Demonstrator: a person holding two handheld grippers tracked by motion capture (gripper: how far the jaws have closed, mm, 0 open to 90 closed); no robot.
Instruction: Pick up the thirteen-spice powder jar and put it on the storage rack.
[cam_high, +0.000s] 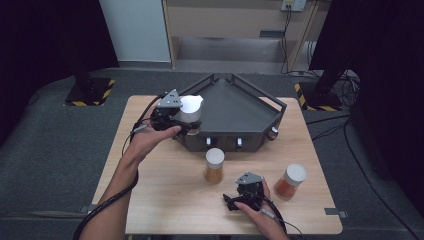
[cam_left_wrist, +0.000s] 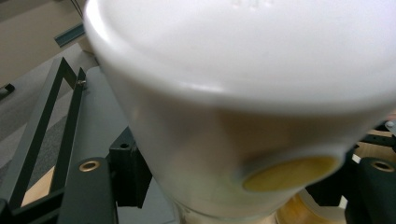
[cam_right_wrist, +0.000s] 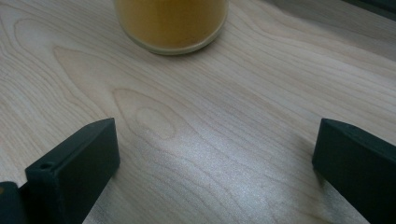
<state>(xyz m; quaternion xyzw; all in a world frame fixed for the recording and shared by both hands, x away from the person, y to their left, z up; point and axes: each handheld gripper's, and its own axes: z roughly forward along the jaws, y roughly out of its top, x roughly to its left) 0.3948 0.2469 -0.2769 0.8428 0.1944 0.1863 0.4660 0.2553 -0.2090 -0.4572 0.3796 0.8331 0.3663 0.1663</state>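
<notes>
— Where's the white-lidded jar (cam_high: 190, 110)?
— Clamped in the left gripper (cam_high: 176, 119), held over the near left corner of the dark tray (cam_high: 250, 107).
— And the right gripper (cam_high: 243, 194)?
— Resting on the tabletop (cam_high: 165, 195), jaws spread wide with nothing between them, a second jar (cam_high: 214, 165) just ahead.

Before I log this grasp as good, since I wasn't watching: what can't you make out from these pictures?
- Left gripper: its pads, hidden behind the white-lidded jar in the high view; in the left gripper view the jar is blurred and cut off by the edges.
- Jar's base: whether it rests on the dark tray is hidden.
- Middle jar: cut off at the top edge in the right gripper view.
</notes>
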